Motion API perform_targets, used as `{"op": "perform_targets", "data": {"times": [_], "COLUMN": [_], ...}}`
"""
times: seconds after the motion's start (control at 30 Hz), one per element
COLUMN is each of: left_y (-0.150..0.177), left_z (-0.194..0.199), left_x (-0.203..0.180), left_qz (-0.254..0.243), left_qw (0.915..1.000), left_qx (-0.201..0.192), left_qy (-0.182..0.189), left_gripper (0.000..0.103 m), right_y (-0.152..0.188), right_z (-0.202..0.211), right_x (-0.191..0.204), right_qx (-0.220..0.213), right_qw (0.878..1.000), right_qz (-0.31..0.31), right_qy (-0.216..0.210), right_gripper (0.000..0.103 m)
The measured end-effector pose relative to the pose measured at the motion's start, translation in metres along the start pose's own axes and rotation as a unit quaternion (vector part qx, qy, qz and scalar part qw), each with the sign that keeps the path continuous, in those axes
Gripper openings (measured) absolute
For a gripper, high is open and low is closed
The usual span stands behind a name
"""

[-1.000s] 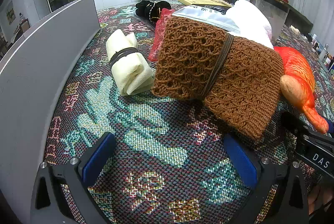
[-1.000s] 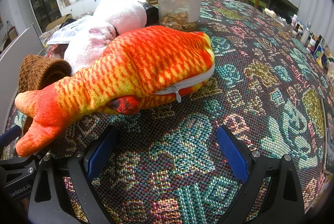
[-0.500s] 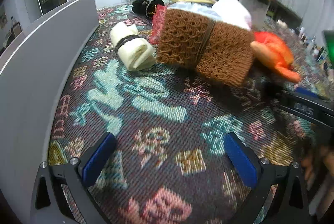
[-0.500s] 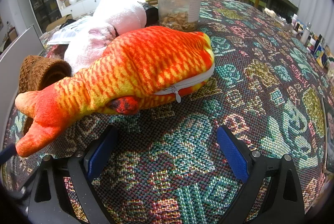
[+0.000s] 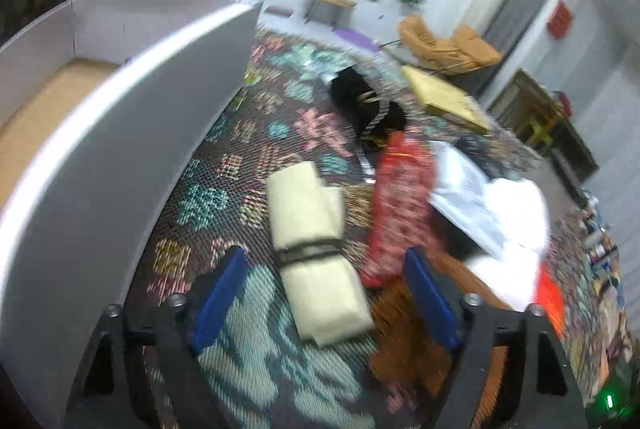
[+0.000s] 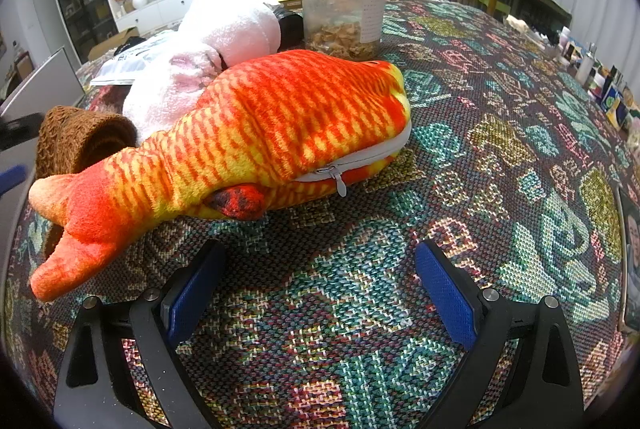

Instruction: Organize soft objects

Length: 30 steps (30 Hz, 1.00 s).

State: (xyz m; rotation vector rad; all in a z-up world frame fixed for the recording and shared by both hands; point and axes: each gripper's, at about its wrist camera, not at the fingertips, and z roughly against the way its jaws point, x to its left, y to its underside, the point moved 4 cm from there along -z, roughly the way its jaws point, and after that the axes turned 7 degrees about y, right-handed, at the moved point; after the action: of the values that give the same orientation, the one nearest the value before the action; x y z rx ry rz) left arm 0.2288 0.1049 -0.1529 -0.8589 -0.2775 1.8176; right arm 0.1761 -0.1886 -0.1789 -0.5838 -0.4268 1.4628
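A cream cloth roll (image 5: pixel 316 253) tied with a dark band lies on the patterned table cover. My left gripper (image 5: pixel 324 301) straddles its near end. The jaws are closing, and the blue pads (image 5: pixel 218 303) stand clear of the roll on both sides. A red patterned cloth (image 5: pixel 400 213) and a brown knitted bundle (image 5: pixel 404 333) lie just right of the roll. My right gripper (image 6: pixel 320 293) hangs open over bare cover, a little short of an orange fish plush (image 6: pixel 256 145). A pink plush (image 6: pixel 208 57) lies behind the fish, and the brown knitted bundle (image 6: pixel 76 141) to its left.
A grey-walled box (image 5: pixel 120 133) with a cardboard floor stands along the left side. A black item (image 5: pixel 368 101) and a white plush (image 5: pixel 516 213) lie further back. A clear lidded jar (image 6: pixel 344 1) stands behind the fish. Small bottles (image 6: pixel 588 65) line the right edge.
My left gripper has swung left from the brown bundle to the cream roll, rolling as it went, and its jaws have narrowed around the roll. The right gripper has stayed still.
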Motion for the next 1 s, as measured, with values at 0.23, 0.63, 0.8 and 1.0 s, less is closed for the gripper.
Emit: {"op": "perform_targets", "data": {"times": [0.23,0.63,0.8,1.0], "left_y": [0.001,0.075,0.092,0.107], "left_z": [-0.023,0.061,0.051,0.040], "left_x": [0.009,-0.009,-0.001,0.004], "left_qz": [-0.033,-0.161,-0.180,-0.191], "left_qw": [0.9992,0.9820,0.9780,0.9775], "left_qx": [0.014,0.096,0.090,0.048], "left_qy": [-0.020,-0.026,-0.055,-0.075], "left_gripper": [0.049,0.044,0.077,0.096], "right_y": [0.000,0.000,0.000,0.000], "right_z": [0.000,0.000,0.000,0.000], "right_x": [0.000,-0.001,-0.001,-0.001], "right_qx": [0.000,0.000,0.000,0.000], "right_qw": [1.000,1.000,1.000,1.000], "right_qz": [0.000,0.000,0.000,0.000], "right_qy": [0.000,-0.001,-0.001,-0.002], "right_gripper": [0.097,0.097,0.097,0.097]}}
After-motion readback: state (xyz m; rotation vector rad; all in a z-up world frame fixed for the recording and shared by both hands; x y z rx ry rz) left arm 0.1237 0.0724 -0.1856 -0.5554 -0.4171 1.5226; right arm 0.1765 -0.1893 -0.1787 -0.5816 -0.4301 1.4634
